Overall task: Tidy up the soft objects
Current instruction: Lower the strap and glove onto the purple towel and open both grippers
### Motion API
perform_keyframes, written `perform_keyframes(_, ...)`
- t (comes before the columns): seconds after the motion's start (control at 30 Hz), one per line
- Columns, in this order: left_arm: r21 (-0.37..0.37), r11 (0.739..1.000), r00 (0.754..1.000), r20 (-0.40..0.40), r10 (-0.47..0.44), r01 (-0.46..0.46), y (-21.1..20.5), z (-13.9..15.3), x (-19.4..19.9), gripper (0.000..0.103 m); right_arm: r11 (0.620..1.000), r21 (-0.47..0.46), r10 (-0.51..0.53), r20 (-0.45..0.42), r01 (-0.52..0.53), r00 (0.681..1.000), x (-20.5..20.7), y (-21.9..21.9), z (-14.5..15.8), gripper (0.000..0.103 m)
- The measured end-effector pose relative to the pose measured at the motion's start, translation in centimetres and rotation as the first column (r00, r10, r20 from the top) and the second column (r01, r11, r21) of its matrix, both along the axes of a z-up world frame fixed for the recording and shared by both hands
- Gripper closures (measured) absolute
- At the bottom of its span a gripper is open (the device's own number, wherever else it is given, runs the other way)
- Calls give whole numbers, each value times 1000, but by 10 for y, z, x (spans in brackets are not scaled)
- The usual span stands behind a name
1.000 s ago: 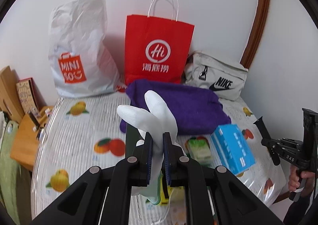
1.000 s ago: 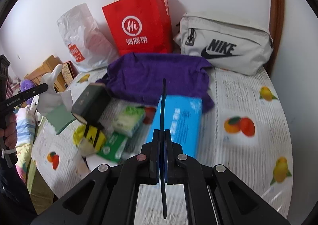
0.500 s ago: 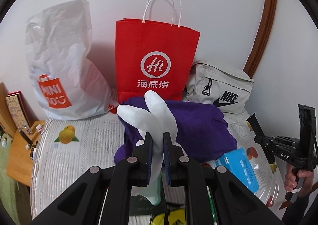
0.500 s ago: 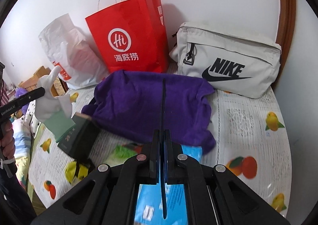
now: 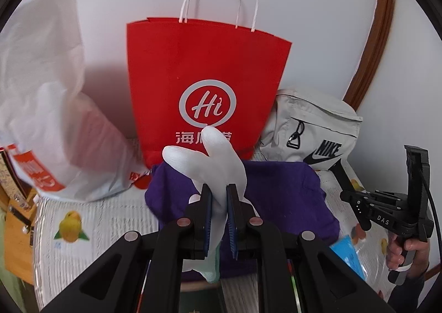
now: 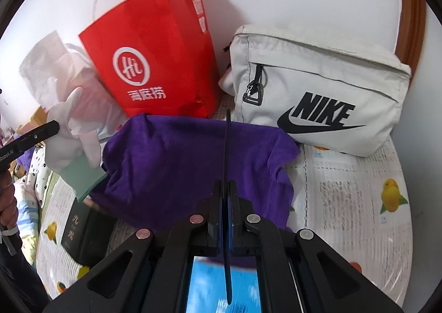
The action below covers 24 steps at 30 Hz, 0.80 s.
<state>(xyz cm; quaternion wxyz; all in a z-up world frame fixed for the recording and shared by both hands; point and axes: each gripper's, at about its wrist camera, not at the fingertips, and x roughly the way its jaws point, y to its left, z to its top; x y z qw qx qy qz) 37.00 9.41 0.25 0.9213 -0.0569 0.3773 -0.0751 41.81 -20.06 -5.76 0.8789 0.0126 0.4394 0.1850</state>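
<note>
Working down from the table (image 6: pixel 359 202), fruit-print cover: red Hi paper bag (image 5: pixel 204 69) upright at the back wall, white plastic bag (image 5: pixel 41 108) to its left, grey Nike pouch (image 6: pixel 317 91) to its right. Purple towel (image 6: pixel 193 163) lies crumpled in front of the red bag, flat on the cover. Dark box (image 6: pixel 83 230) and blue pack (image 6: pixel 218 282) sit nearer the front edge.

White rubber glove (image 5: pixel 218 163), mint cuff, hangs above the towel, off the table. Left gripper (image 5: pixel 219 202) is clamped on it mid-palm; fingers stick up, cuff droops below the pads. Judgement: very light, fully limp, slightly tacky, so it won't slip but will flop and may snag on the bag rim. Current grip point looks fine; nearer the cuff would swing more.

Right gripper (image 6: pixel 226 199) is closed on a thin dark strip, pointing at the towel. Towel likely light, soft, drapes; pinch a raised fold, not a flat area.
</note>
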Motion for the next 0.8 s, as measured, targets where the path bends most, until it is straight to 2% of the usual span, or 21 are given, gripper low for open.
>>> perform_keyframes(0.3,2,1000,994,-106,-8,8,-1,-52,53,92,999,-30,-14,-78,11,997,49,11,-41,100)
perform_keyframes(0.8,-6,1000,972,-234,13,-15,0,-107,82,92,997,-73,-45,-215,30,976,90,15,-98,100)
